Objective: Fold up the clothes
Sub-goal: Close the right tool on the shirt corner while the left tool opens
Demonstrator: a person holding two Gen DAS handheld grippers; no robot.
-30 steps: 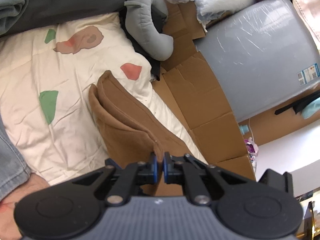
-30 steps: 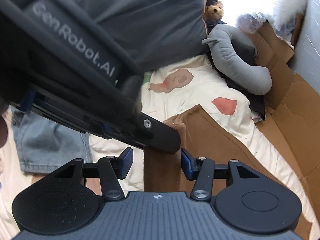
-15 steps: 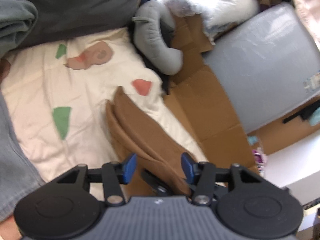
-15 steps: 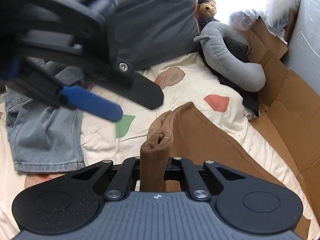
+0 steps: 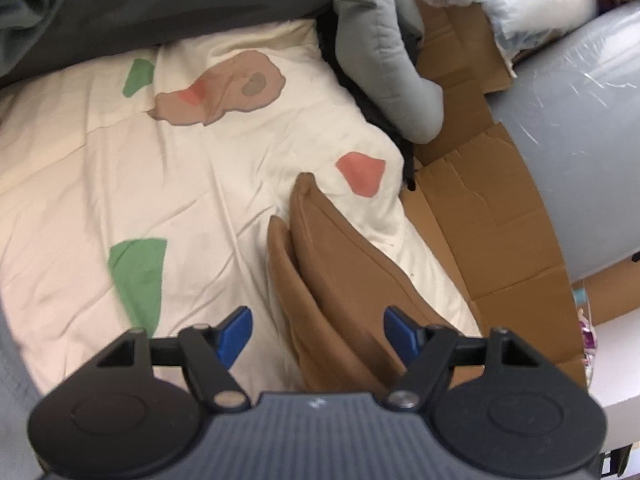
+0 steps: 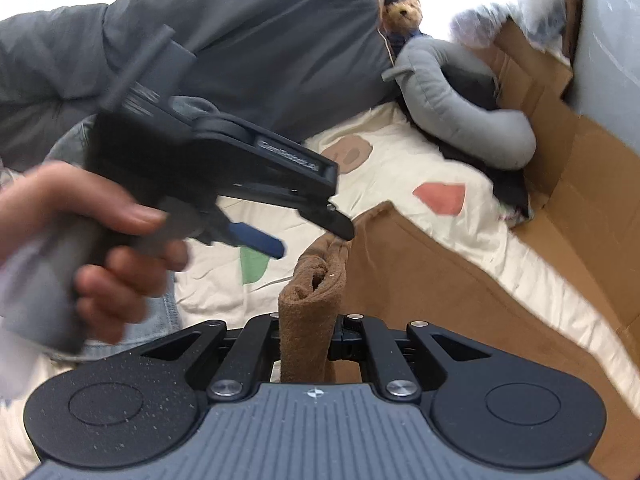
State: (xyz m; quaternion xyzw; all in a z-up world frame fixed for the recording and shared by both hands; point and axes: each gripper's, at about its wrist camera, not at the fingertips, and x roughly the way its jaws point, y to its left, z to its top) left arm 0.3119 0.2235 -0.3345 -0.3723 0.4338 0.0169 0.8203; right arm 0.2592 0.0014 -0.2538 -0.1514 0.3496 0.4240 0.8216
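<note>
The left gripper [image 5: 316, 330] tilts steeply down toward the bed [image 5: 120, 184], gripped by a hand [image 6: 100, 248] whose fingers wrap the handle in the right wrist view. Its jaws are opening and stand wide, with the brown garment [image 5: 340, 280] between them but untouched by the blue pads [image 5: 234, 330]. The right gripper [image 6: 308, 332] also tilts down, its jaws closed tight on a bunched, rolled end of the brown garment [image 6: 420, 280].

The garment lies folded in a long narrow strip near the bed's right edge, beside flattened cardboard [image 5: 480, 208]. Its long axis runs from the grippers away toward a grey stuffed toy [image 5: 384, 52], and its far end tapers to a point on the patterned sheet.

A second ago the left jaws were pinched on the cloth and the right ones half open; the grip has since passed to the right gripper, and the left gripper has dropped lower.
</note>
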